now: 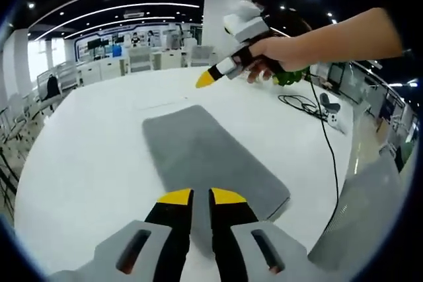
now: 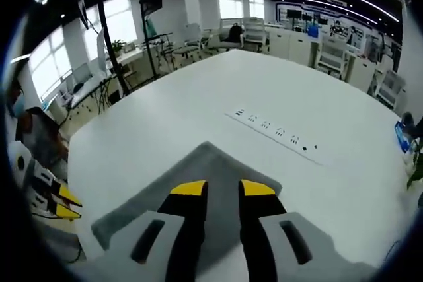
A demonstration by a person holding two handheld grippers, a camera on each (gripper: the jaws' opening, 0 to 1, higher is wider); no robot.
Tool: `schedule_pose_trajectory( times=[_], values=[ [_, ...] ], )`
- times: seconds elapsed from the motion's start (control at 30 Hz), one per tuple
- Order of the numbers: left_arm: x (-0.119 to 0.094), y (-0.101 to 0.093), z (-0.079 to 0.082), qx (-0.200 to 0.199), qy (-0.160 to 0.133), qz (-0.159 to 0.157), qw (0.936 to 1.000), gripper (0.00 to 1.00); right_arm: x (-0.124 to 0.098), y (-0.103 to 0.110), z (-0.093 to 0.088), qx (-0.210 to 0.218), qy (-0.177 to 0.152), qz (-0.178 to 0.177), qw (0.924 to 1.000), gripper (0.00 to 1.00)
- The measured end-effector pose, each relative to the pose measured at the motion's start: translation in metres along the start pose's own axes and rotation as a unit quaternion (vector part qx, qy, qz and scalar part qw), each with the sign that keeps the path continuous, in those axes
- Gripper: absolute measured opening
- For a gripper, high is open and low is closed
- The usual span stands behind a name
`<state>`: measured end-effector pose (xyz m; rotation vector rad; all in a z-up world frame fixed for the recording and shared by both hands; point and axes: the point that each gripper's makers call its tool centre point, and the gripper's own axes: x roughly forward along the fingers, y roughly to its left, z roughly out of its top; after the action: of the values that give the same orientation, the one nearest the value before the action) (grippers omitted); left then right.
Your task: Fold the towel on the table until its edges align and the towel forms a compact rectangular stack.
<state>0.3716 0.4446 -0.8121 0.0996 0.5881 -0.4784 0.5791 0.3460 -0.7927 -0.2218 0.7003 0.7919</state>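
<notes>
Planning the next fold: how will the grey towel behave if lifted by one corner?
The towel lies flat, thin-edged and soft-looking, so it will probably droop rather than hold shape. On the smooth white table it may slide when pushed. It looks light.

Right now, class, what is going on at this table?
A person holds a claw in each hand over a grey towel lying flat on a white table. The left claw hovers at the towel's near end, jaws slightly apart. The right claw, seen in the left gripper view, is raised above the far end, gripping nothing.

The towel [image 1: 208,160] lies flat on the table [image 1: 86,163], a cable [image 1: 324,130] beside its far end.
</notes>
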Motion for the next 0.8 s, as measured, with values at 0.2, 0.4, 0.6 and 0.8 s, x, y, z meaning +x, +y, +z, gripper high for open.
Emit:
schedule_pose_trajectory(
  times=[0.2,0.4,0.6,0.8],
  values=[
    [-0.006,-0.001,0.010,0.011,-0.004,0.002,0.9999,0.10,-0.016,0.004,0.003,-0.004,-0.014,0.001,0.9999,0.18],
    [-0.003,0.007,0.018,0.018,-0.006,0.003,0.9998,0.11,-0.033,0.012,-0.001,-0.021,-0.017,0.004,0.9996,0.18],
    [-0.002,0.009,0.026,0.030,-0.010,0.002,0.9995,0.11,-0.058,0.027,-0.010,-0.029,-0.020,0.005,0.9994,0.19],
    [-0.002,0.011,0.032,0.042,-0.015,0.002,0.9990,0.15,-0.067,0.030,-0.013,-0.024,-0.026,0.006,0.9993,0.21]
  ],
)
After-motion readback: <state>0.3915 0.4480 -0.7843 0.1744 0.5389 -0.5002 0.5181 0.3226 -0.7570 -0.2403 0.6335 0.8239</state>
